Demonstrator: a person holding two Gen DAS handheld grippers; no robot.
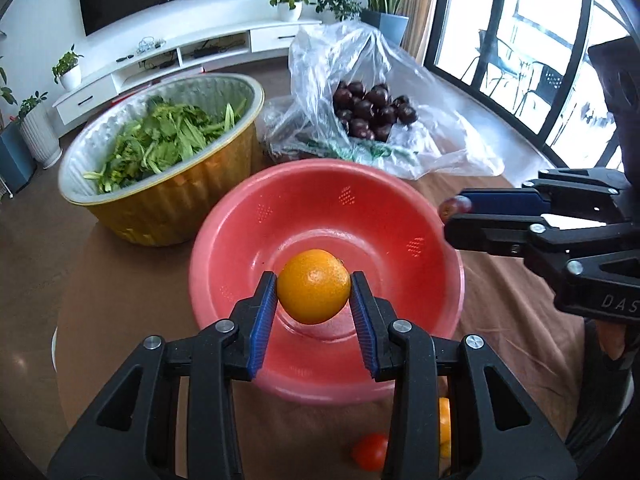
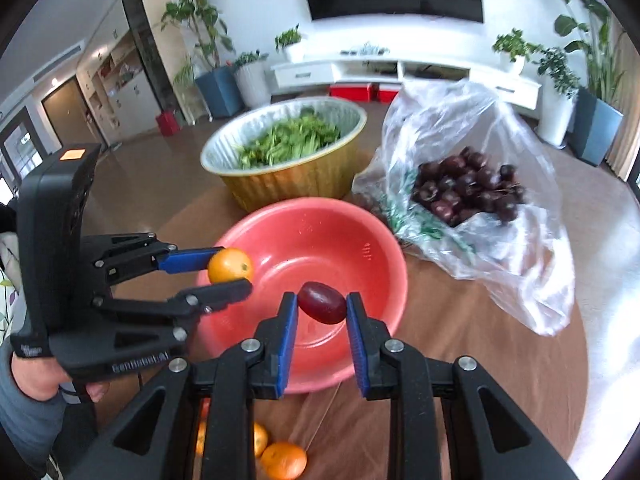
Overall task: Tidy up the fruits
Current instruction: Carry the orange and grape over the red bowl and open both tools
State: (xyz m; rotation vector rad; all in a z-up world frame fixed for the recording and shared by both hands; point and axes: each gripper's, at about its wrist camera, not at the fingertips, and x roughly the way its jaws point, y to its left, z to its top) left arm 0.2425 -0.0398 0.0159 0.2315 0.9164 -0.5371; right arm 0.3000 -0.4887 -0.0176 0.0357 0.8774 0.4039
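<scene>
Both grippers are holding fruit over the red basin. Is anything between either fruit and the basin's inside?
Nothing visible. The orange in the left gripper and the dark red fruit in the right gripper both hang above the red basin, whose inside looks bare.

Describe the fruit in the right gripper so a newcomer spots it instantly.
Find the big pink basin at the table's centre, in front of the gold tub of greens. Above its bowl, the right gripper pinches a small dark red oval fruit. The left gripper beside it holds an orange, which is bigger, rounder and bright.
</scene>
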